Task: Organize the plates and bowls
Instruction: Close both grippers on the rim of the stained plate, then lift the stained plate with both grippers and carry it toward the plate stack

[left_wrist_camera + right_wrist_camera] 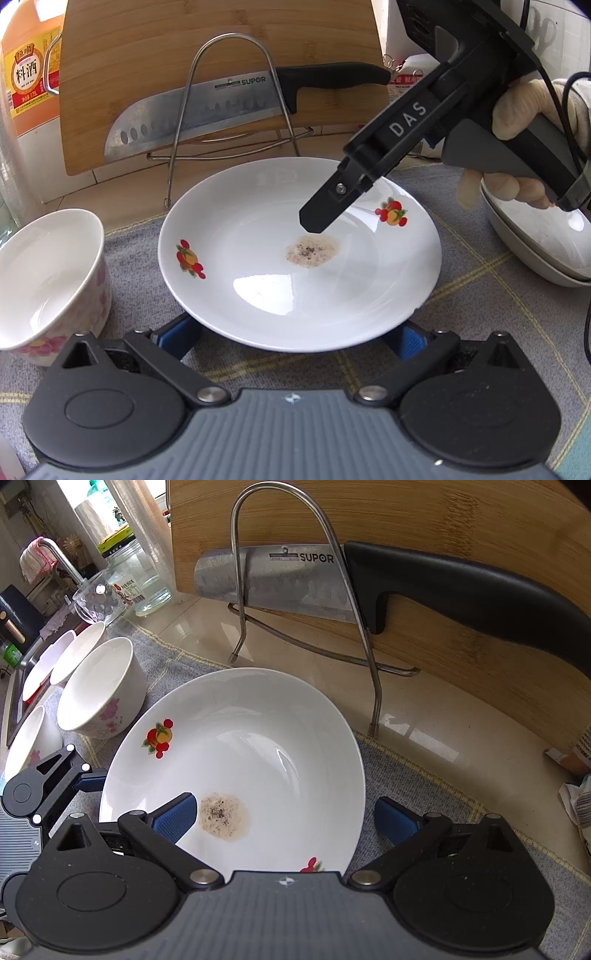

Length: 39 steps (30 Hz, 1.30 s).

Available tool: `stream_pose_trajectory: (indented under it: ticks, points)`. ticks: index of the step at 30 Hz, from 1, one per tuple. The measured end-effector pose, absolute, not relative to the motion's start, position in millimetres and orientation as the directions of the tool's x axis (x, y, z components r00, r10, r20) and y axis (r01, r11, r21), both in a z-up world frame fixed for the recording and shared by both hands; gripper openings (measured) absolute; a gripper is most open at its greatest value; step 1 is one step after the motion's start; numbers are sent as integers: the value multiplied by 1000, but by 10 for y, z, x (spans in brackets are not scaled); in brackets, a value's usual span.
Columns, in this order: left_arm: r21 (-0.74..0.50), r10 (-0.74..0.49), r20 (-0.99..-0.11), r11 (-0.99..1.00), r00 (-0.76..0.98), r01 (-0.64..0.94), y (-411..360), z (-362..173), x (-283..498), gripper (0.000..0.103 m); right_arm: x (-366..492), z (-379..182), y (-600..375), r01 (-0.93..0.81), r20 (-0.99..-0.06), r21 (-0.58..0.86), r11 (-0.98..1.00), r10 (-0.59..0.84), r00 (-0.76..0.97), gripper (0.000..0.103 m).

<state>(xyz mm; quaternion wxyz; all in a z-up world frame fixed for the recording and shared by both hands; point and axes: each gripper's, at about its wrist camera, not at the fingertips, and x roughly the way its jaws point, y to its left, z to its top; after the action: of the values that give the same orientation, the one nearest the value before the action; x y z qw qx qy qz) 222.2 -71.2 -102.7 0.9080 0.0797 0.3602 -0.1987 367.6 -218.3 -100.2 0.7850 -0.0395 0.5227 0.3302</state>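
At 12 o'clock, a big wooden board [221, 55] standing up at the back. Under everything, a grey cloth [480, 302] with yellow lines. Right in the middle of the left wrist view, on the cloth, a white plate [295, 295], wide and shallow. Against the board, a long knife [207, 107] with a black handle, held by a bent wire rack [184, 122] just behind the plate. At 9 o'clock, near the plate, a white bowl [48, 280] with pink flowers. At 3 o'clock, more pale bowls [535, 240] stacked together.

At 6 o'clock, the left gripper [295, 338], spread wide, one blue pad on each side of the plate's near edge, gripping nothing. From 2 o'clock, the right gripper [284, 821], held in a gloved hand [517, 107], also spread wide: one pad over the plate, one outside its rim above the cloth, nothing pinched.

Near the plate's middle, a brown speckled stain [312, 251]. Smallest of all, little fruit pictures [188, 258] on the plate's rim.
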Motion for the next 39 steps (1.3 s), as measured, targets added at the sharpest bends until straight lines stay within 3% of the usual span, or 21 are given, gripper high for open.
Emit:
stream_pose_trajectory:
  ticks: [39]
  points:
    - [21, -349, -668, 874, 657, 486, -665, -1007, 2170, 103, 4015, -981, -1920, -645, -825, 369, 669, 556, 105, 103]
